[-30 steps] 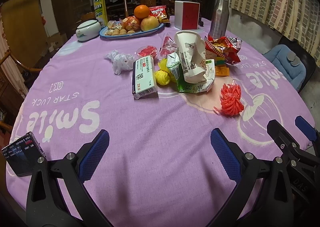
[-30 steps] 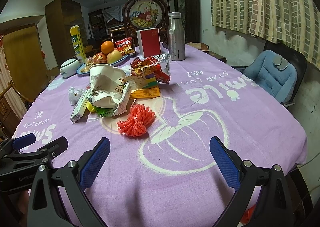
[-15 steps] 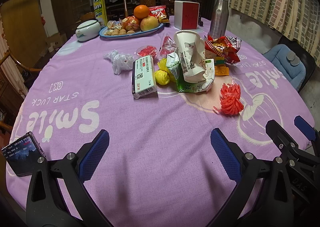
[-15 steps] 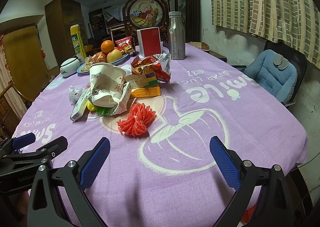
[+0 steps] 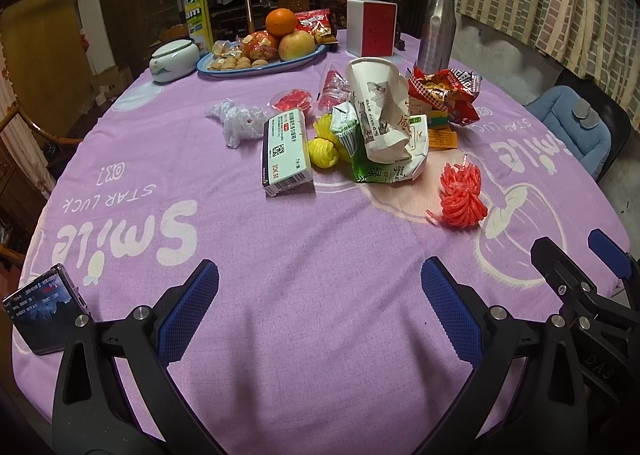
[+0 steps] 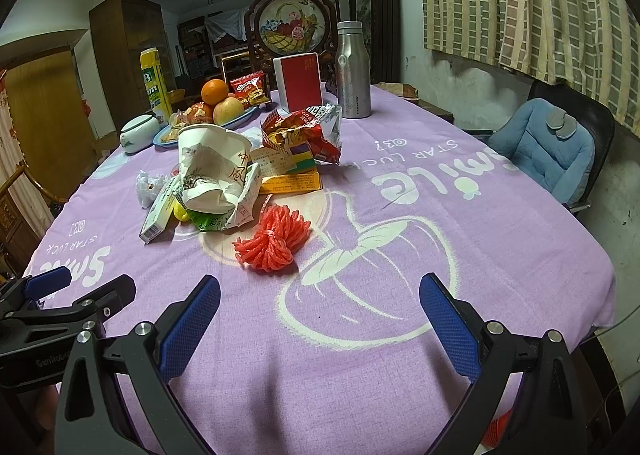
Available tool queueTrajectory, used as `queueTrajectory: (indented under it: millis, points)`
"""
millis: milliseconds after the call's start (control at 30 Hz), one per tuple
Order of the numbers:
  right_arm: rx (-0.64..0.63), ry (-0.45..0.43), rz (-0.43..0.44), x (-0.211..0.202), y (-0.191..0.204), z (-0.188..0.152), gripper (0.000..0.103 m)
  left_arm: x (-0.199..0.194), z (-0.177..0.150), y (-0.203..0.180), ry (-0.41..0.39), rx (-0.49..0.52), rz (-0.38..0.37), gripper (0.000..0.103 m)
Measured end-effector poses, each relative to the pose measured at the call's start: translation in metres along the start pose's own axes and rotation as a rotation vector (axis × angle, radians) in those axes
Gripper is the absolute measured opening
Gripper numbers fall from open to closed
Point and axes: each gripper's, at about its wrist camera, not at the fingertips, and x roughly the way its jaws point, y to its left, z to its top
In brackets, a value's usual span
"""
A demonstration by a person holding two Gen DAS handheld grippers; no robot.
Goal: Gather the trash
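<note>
Two hand-held grippers [image 5: 320, 305] [image 6: 319, 305], one crushed paper cup [image 5: 380, 111], one steel bottle [image 6: 352, 71], one phone [image 5: 44, 309].

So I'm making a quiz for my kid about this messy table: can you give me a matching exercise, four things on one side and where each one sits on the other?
Things:
1. red foam net bundle
2. crumpled white paper cup
3. silver metal bottle
4. black phone

Places:
A. at the table's near left edge, beside the left gripper
B. upright at the far side, next to the red and white box
C. alone on the purple cloth, nearest the right gripper
D. on top of the green and white carton

Pairs: 1-C, 2-D, 3-B, 4-A
</note>
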Motion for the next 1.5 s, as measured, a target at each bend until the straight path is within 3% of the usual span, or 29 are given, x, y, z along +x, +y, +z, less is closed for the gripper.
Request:
queueTrajectory:
  millis: [233,400,533,700,867,967,1067,1100,1267,1500]
  points:
    - [-0.024,0.032,-0.025,0.015,-0.001,0.008,0.098,-0.001,0.027,0.003,-0.047,0.098,0.002,0.097]
    - [-0.093,0.068,-0.006,0.036,0.013,0.032,0.098,-0.001,0.075,0.028,-0.019,0.017,-0.073,0.097]
    - [-0.132,0.159,0.027,0.066,0.033,0.046,0.097,0.009,0.115,0.04,-0.026,-0.069,-0.047,0.097]
    - [-0.169,0.233,-0.012,0.098,0.052,0.046,0.095,0.044,0.128,0.039,0.008,-0.096,-0.036,0.097]
    - [-0.149,0.31,0.033,0.119,0.055,0.045,0.078,0.08,0.121,0.045,0.048,-0.079,0.006,0.097]
    - [-0.143,0.34,0.056,0.128,0.057,0.046,0.069,0.088,0.123,0.061,0.091,-0.133,-0.071,0.096]
    - [-0.109,0.318,0.078,0.13,0.052,0.05,0.049,0.096,0.122,0.072,0.111,-0.176,-0.027,0.096]
    - [-0.096,0.31,0.07,0.13,0.048,0.052,0.03,0.099,0.121,0.074,0.128,-0.182,-0.022,0.097]
    - [-0.032,0.252,0.142,0.107,0.028,0.049,0.028,0.113,0.115,0.073,0.202,-0.179,-0.017,0.097]
    - [-0.024,0.186,0.147,0.054,-0.002,0.031,0.028,0.118,0.104,0.066,0.248,-0.115,0.017,0.097]
